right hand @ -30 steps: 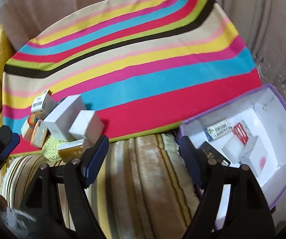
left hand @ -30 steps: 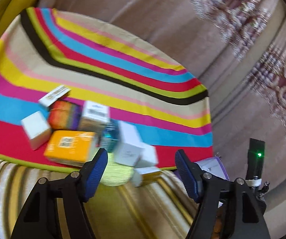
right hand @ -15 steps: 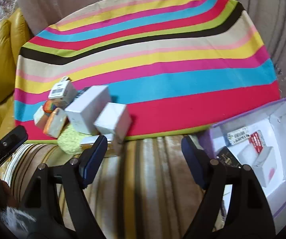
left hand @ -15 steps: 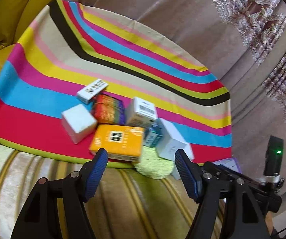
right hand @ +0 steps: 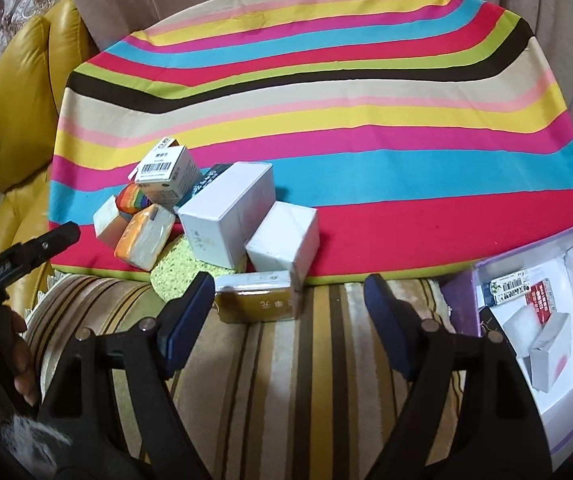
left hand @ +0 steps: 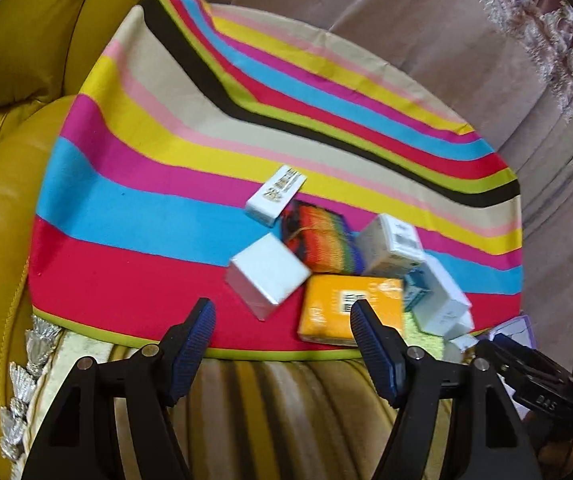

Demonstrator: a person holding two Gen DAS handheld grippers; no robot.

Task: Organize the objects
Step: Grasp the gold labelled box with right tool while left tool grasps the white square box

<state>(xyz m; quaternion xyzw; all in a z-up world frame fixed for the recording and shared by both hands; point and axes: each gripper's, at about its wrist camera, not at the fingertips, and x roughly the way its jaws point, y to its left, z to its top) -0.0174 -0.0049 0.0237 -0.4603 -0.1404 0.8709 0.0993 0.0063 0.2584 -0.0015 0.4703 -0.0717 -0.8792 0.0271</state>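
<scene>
A: How are the tools seen? The left tool (left hand: 282,320) is held part open with nothing between its pads; the right tool (right hand: 288,304) is likewise empty, its jaws having just been opening.

B: What lies nearest? The gold pack (right hand: 258,296) is found on the striped cushion (right hand: 326,380), just ahead of the right tool. Beyond, the orange pack (left hand: 346,308), white boxes (right hand: 226,216) and a yellow-green sponge (right hand: 182,272) are piled on the striped cloth (right hand: 326,120).

A: How would they handle? Light, stiff cartons are judged likely; opposite flat sides should be gripped gently. The purple-edged box (right hand: 462,304) at right is presumed the destination.
</scene>
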